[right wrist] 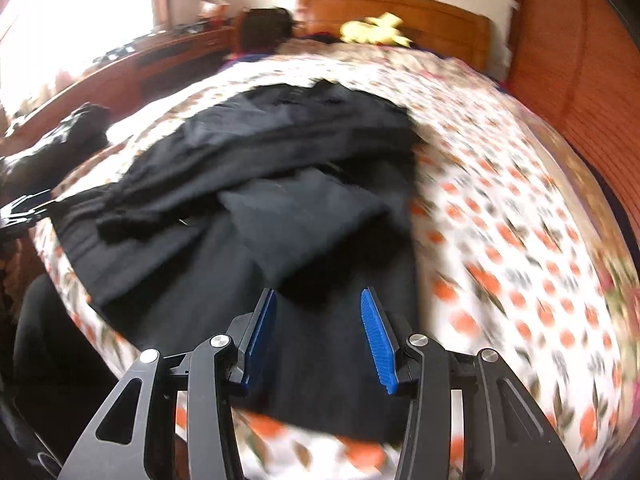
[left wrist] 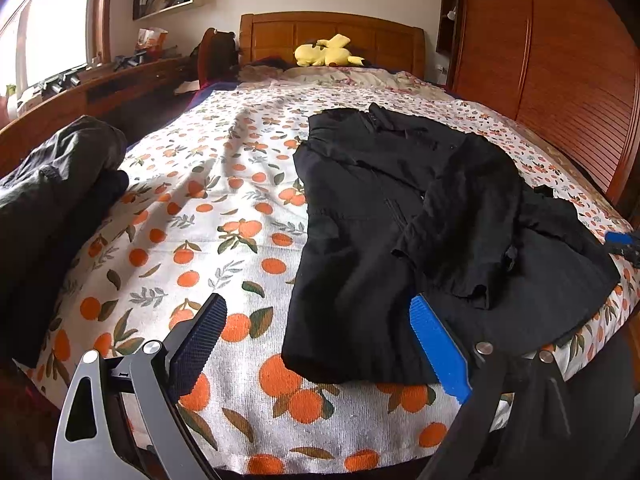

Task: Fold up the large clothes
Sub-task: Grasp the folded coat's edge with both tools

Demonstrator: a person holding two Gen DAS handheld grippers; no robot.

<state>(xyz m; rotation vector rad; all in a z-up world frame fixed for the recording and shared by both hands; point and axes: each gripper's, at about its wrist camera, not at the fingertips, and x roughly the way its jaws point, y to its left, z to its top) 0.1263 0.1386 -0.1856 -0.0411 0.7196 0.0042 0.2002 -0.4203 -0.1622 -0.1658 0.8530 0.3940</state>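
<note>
A black jacket (left wrist: 384,216) lies on the bed (left wrist: 224,216), toward its right half near the foot edge, on a white sheet printed with oranges. It is partly folded: one sleeve (left wrist: 468,220) is laid across the front, its cuff pointing toward the foot of the bed, and the collar points toward the headboard (left wrist: 332,36). The left gripper (left wrist: 316,340) hangs over the near left corner of the jacket with its jaws spread wide and nothing gripped; one blue pad sits over the cloth, the other over bare sheet. The right gripper (right wrist: 318,336) hovers above the jacket's near hem, its view blurred; its jaws are partly apart, with nothing between them. A second dark garment (left wrist: 52,200) is heaped at the left edge of the bed. A yellow plush toy (left wrist: 326,52) rests by the headboard.
</note>
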